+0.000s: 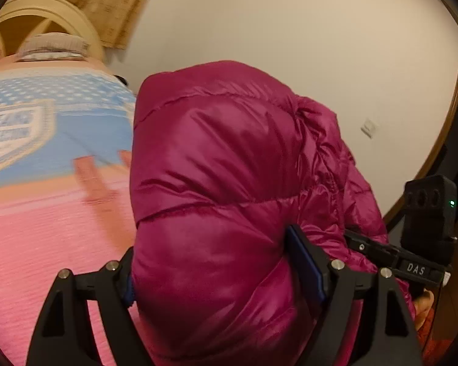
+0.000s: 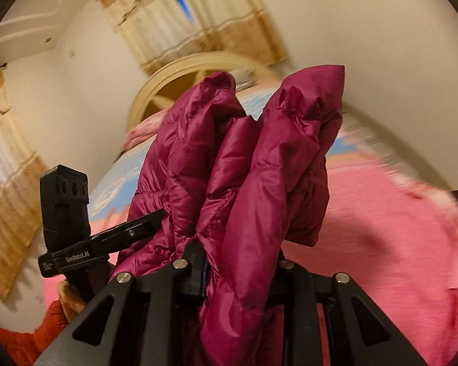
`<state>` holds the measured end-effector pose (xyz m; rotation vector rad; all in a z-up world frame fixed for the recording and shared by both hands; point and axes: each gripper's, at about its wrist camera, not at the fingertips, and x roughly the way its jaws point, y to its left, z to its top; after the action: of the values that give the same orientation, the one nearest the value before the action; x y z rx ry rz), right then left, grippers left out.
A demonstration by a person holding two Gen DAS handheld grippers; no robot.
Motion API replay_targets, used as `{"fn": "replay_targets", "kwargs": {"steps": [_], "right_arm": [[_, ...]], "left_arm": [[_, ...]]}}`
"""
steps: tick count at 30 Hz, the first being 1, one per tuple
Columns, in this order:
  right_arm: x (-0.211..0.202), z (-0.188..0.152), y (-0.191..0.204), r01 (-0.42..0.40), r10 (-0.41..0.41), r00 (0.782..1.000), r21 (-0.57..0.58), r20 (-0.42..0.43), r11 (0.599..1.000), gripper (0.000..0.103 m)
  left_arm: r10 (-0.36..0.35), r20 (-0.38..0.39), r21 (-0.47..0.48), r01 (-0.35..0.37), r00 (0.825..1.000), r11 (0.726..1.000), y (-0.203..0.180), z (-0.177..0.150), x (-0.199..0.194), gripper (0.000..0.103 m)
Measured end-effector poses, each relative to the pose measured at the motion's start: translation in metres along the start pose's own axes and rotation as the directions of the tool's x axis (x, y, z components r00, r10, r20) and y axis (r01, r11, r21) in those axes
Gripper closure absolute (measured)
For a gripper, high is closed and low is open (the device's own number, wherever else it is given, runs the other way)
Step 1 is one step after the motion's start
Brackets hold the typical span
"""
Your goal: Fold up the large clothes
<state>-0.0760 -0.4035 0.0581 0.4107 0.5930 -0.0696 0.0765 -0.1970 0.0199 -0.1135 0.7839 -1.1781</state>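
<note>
**Puffy magenta jacket lifted off the bed, both grippers clamped on it**

The bed (image 1: 45, 228) has a pink ribbed cover with a blue dotted blanket toward its headboard end. Above it hangs the down jacket (image 1: 216, 183): shiny, quilted, bunched into fat folds, long axis running upward and away from both grippers. The left gripper (image 1: 226, 274) grasps a thick wad, jaws wide. The right gripper (image 2: 238, 265) pinches a thinner fold, jaws narrow.

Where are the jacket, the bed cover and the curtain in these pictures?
jacket (image 1: 216, 164): left wrist view, on its shiny padded middle.
bed cover (image 1: 39, 244): left wrist view, on its bare pink part.
curtain (image 2: 186, 27): right wrist view, on its pale upper folds.
</note>
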Motion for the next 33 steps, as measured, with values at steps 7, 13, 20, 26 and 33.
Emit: {"fn": "replay_targets", "kwargs": {"steps": [7,13,20,26,33], "right_arm": [[0.013,-0.020,-0.102,0.126,-0.125,0.992,0.108,-0.017,0.986,0.079],[0.069,-0.035,-0.153,0.170,-0.153,0.981,0.154,-0.117,0.973,0.079],[0.102,-0.039,-0.178,0.169,-0.148,0.981,0.177,-0.127,0.970,0.079],[0.108,-0.042,-0.170,0.185,-0.168,0.980,0.165,-0.109,0.969,0.078],[0.048,-0.050,-0.145,0.257,-0.247,0.966,0.174,-0.076,0.951,0.069]], "left_arm": [[0.102,-0.118,0.046,-0.097,0.988,0.994,-0.021,-0.003,0.099,0.019],[0.282,-0.203,0.090,-0.269,0.938,0.959,-0.010,-0.012,0.155,0.019],[0.413,-0.170,0.137,-0.394,0.895,0.909,-0.005,-0.015,0.176,0.010],[0.516,-0.136,0.194,-0.488,0.846,0.851,-0.014,-0.020,0.179,0.000],[0.557,-0.082,0.285,-0.516,0.826,0.808,-0.033,-0.025,0.150,0.000]]}}
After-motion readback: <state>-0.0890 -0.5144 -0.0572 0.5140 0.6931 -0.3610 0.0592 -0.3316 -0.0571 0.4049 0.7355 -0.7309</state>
